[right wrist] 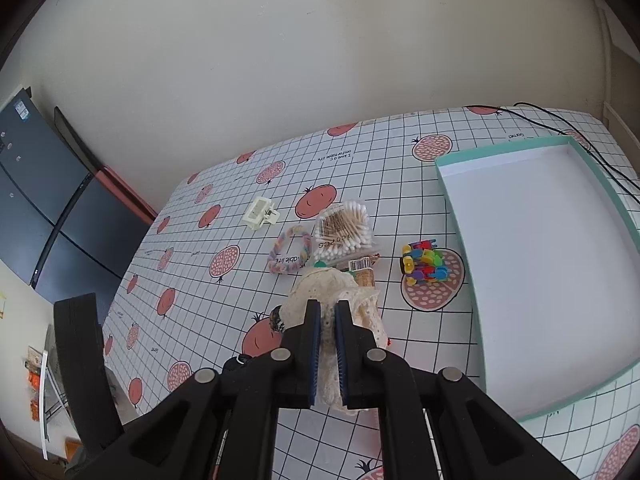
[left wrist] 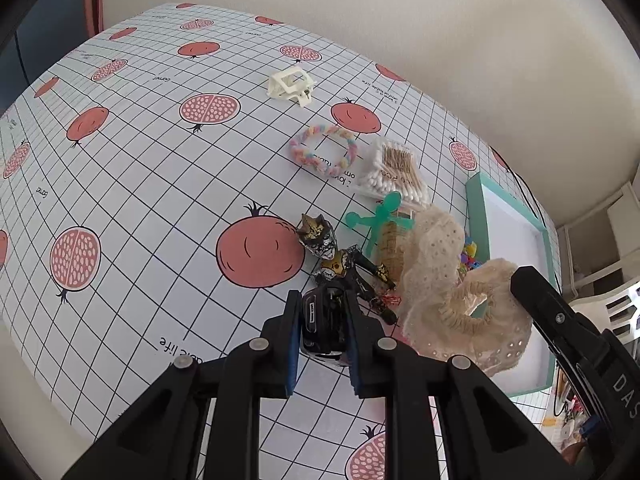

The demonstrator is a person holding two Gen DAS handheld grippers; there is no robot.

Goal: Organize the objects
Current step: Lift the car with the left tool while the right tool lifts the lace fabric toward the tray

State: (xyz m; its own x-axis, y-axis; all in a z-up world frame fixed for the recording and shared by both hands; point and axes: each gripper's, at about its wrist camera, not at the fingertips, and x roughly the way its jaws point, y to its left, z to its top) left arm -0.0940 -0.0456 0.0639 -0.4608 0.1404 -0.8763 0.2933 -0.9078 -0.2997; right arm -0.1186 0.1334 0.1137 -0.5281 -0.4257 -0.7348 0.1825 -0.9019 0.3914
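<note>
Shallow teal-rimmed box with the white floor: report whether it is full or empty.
Empty. The shallow teal-rimmed box shows only bare white floor in the right wrist view; the colourful plastic clips lie outside it.

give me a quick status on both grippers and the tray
Left gripper shut on toy figure. Right gripper shut on lace cloth. Teal tray empty, path clear.

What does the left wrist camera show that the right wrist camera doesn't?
Only the left wrist view shows the toy figure, with the left tongs closed on its lower part, and the green stick man. Only the right wrist view shows the whole tray, with nothing lying inside, and the dark cabinet. Both show the lace cloth in the right tongs, the cotton swabs, hair tie and hair clip.
</note>
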